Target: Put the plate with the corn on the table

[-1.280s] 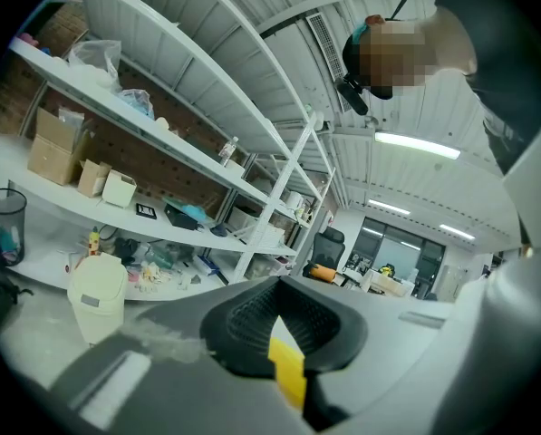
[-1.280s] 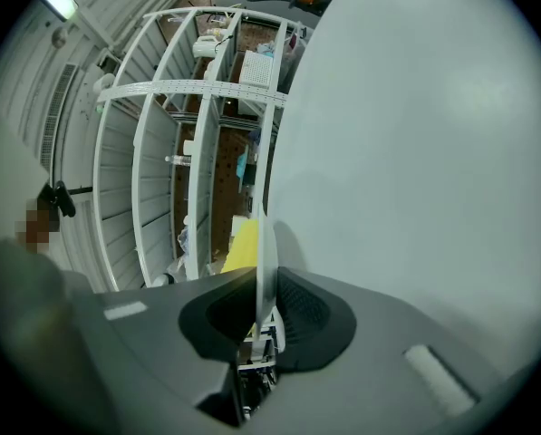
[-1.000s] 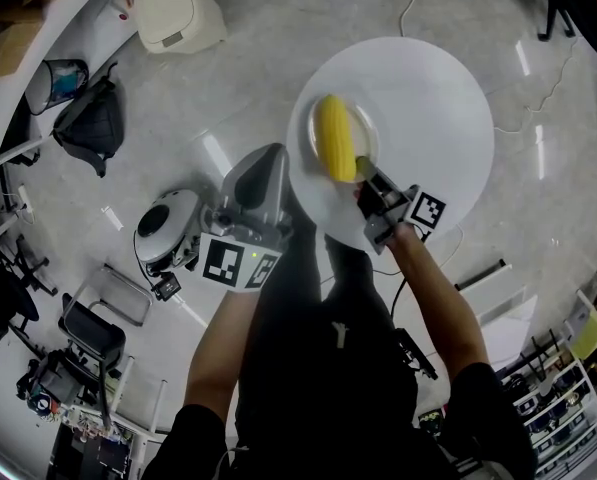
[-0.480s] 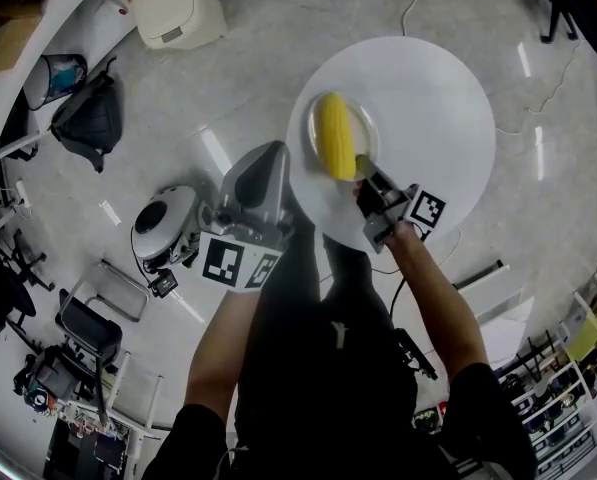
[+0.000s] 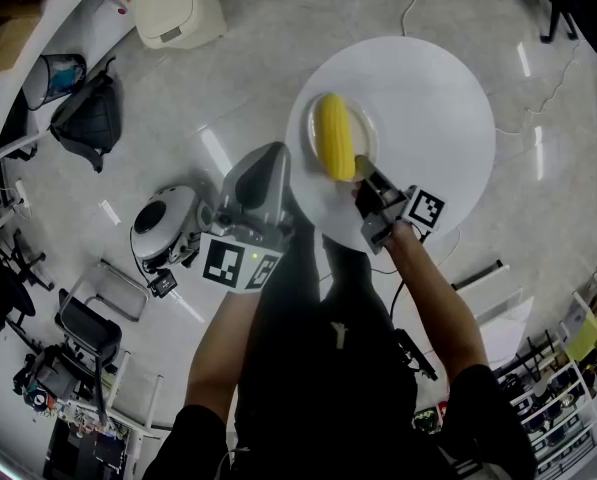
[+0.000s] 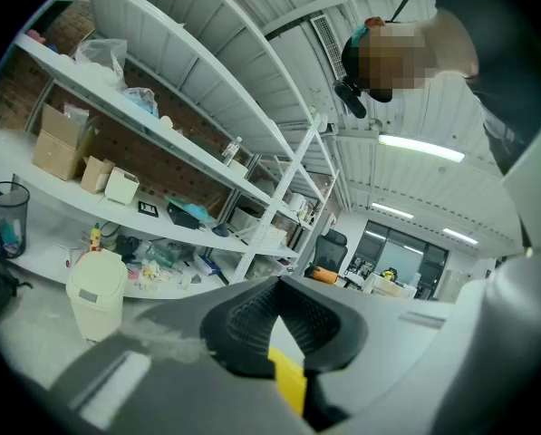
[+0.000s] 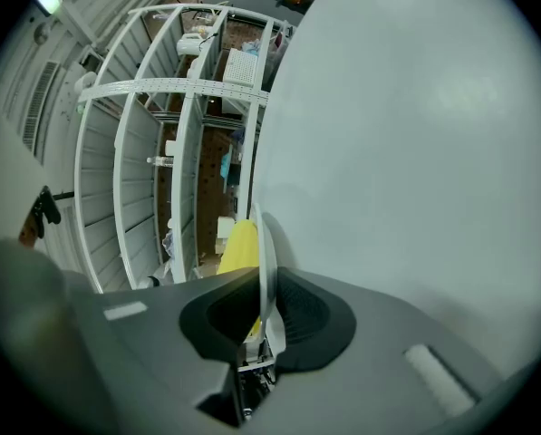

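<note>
- Hovering over the near-left edge of the round white tabletop (image 5: 433, 98), the plate (image 5: 366, 126) carries the yellow corn (image 5: 334, 136) lying lengthwise across it.
- Carrying looks done: the plate is already over the tabletop, so the approach is behind us by my reading.
- What is left, as I judge it, is the set-down itself and then the release. Whether the plate's base touches the surface yet, the head view does not settle.
- The right gripper (image 5: 363, 173) has the plate by its near rim. In the right gripper view the rim (image 7: 265, 243) runs edge-on between the two dark fingers (image 7: 220, 320), both pads pressed against it, a firm pinch on the plate.
- That same view shows the corn (image 7: 240, 247) on one side of the rim and the broad white tabletop (image 7: 406, 152) on the other, with one finger between plate and surface.
- The left gripper (image 5: 270, 158) waits just beside the plate, off the tabletop's edge. Its fingers (image 6: 243, 320) meet at the tips and hold nothing, with shelving beyond them.
</note>
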`<state>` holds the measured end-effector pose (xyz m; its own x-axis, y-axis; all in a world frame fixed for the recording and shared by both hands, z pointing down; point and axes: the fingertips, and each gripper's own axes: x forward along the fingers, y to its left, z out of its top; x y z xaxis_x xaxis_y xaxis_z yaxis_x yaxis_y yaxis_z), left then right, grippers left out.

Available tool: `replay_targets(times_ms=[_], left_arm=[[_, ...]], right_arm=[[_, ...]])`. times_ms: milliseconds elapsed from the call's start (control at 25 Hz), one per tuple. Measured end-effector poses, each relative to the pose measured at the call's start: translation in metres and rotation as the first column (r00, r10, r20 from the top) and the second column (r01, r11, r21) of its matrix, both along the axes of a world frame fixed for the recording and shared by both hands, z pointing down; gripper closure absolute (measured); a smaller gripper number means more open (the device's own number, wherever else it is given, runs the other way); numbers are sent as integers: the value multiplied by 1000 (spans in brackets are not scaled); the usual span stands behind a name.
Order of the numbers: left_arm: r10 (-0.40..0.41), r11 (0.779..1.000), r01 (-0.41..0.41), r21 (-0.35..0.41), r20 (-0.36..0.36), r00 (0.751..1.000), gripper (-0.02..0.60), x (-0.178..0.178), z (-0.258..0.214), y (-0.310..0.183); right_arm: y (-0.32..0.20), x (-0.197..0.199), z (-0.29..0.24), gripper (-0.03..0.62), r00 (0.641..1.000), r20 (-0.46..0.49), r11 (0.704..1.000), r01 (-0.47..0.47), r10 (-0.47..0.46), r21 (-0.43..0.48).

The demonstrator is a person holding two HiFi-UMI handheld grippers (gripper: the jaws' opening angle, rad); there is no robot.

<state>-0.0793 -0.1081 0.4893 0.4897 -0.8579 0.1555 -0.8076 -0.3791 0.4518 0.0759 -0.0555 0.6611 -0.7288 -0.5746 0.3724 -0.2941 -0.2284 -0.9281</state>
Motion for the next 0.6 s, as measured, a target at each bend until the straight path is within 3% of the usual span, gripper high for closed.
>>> replay_targets(times_ms=[600], left_arm=[[-2,1000,2,0,-8,1000,577,-4,1,3]], right_arm=[[10,7,14,553,990,-137,986,-37,14,-161]])
